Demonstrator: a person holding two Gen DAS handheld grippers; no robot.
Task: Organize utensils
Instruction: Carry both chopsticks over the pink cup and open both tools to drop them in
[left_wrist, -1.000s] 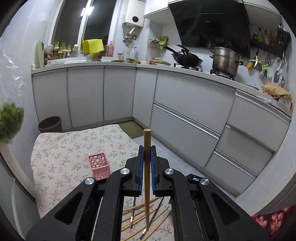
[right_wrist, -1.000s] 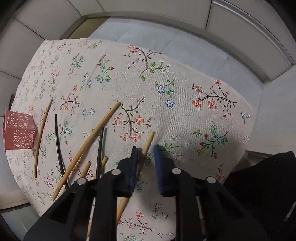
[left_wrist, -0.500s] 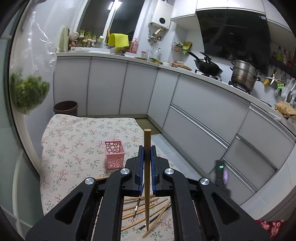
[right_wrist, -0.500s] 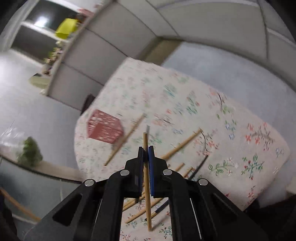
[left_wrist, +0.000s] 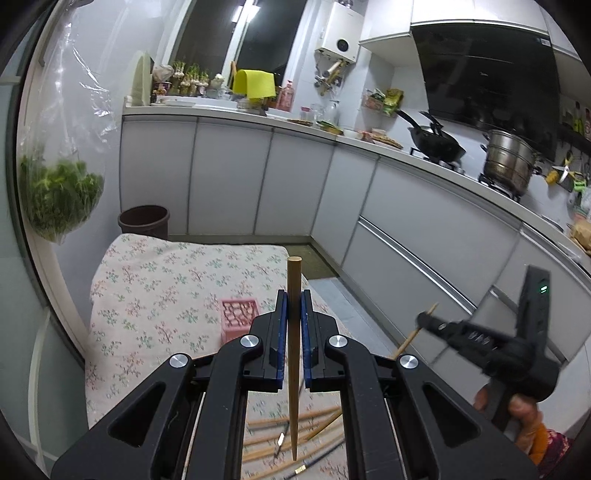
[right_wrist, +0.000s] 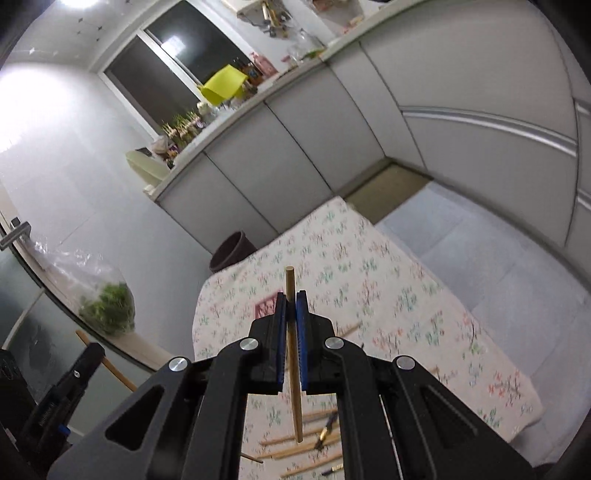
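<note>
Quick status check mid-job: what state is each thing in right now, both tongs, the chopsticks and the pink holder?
Left tongs: shut on a wooden chopstick, lifted off the table.
Right tongs: shut on a second wooden chopstick, also lifted.
Pink holder: upright on the floral tablecloth, contents not visible.
Loose chopsticks: lying scattered on the cloth, not yet collected.

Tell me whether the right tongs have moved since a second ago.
Yes. The right tongs rose from low over the tablecloth, now shut on a chopstick held high above it.
</note>
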